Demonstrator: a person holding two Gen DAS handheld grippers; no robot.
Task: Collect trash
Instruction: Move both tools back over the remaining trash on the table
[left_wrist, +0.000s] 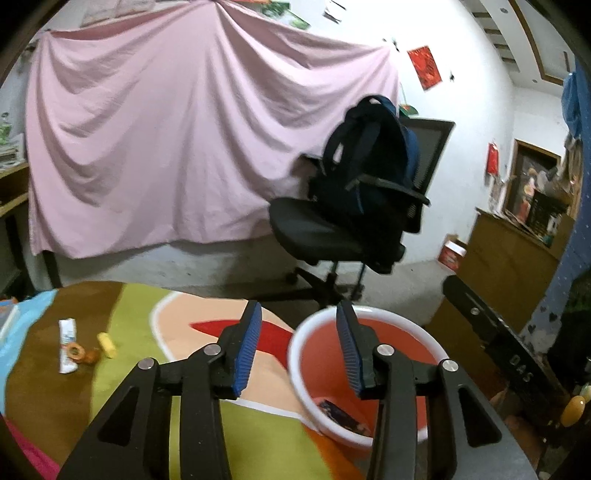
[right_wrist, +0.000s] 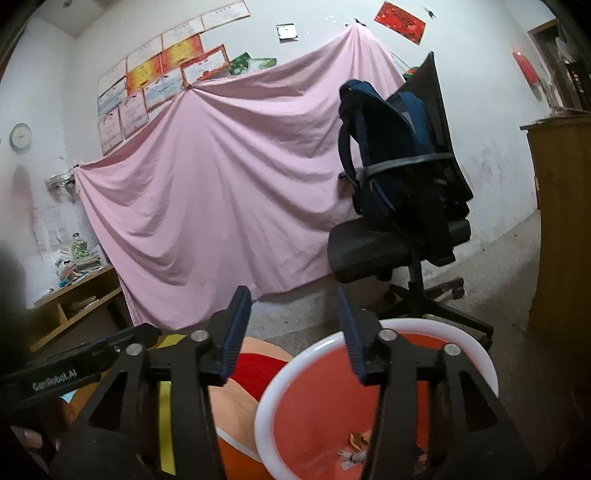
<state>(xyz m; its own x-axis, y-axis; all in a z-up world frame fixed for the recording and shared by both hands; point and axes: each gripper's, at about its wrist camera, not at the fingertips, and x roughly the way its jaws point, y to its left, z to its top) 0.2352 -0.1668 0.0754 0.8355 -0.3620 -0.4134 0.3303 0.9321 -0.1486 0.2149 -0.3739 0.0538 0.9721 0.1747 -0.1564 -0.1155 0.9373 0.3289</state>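
Observation:
A red bin with a white rim stands on the colourful mat; a dark wrapper lies in its bottom. My left gripper is open and empty, held above the bin's left rim. Trash lies on the mat at the far left: a white tube, a small orange roll and a yellow piece. In the right wrist view the bin sits low right with small scraps inside. My right gripper is open and empty above the bin's left rim.
A black office chair with a dark blue backpack stands behind the bin. A pink sheet hangs on the back wall. A wooden cabinet stands at right and a low wooden shelf at left. The other gripper's body shows at right.

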